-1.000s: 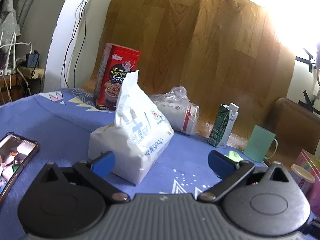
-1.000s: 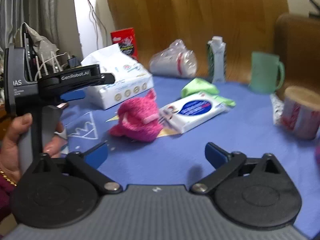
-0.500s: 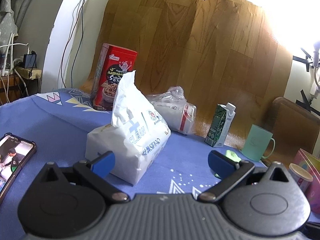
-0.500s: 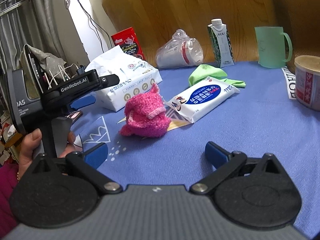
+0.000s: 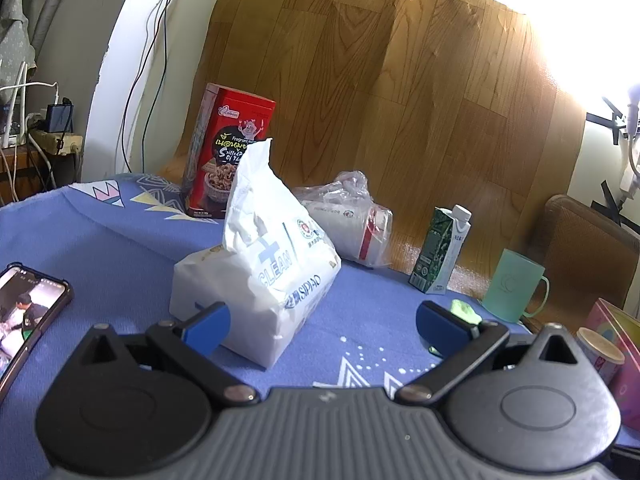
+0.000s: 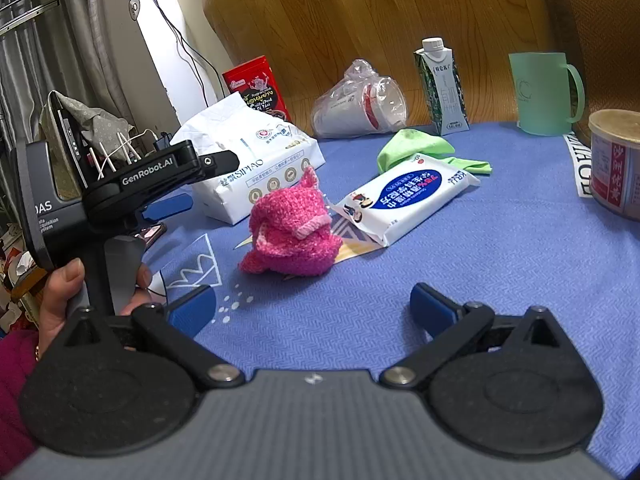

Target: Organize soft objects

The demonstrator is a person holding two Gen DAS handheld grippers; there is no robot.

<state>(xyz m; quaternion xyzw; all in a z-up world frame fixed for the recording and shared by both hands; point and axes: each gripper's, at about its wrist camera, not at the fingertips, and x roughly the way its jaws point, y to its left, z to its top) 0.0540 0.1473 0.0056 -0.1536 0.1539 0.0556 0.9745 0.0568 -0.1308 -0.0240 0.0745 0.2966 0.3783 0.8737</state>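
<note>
Tissues in a white soft pack [image 5: 260, 276] sit on the blue tablecloth [image 5: 120, 236], one sheet poking up from the top, and the left gripper [image 5: 320, 324] hovers just in front of it with its blue fingers spread wide and nothing between them. Seen from the right wrist, the right gripper [image 6: 312, 312] is just as wide and empty, low over the cloth. Ahead of it lies a pink knitted hat [image 6: 292, 228], crumpled, touching a flat pack of wet wipes [image 6: 408, 196]; a green cloth [image 6: 416, 150] lies just behind the wipes. Along the wooden backdrop stand a red snack box [image 5: 228, 160], bagged paper cups [image 5: 352, 224] on their side, a small carton [image 5: 440, 252] and a green mug [image 5: 512, 286]. A phone [image 5: 24, 312] lies at the left edge.
</note>
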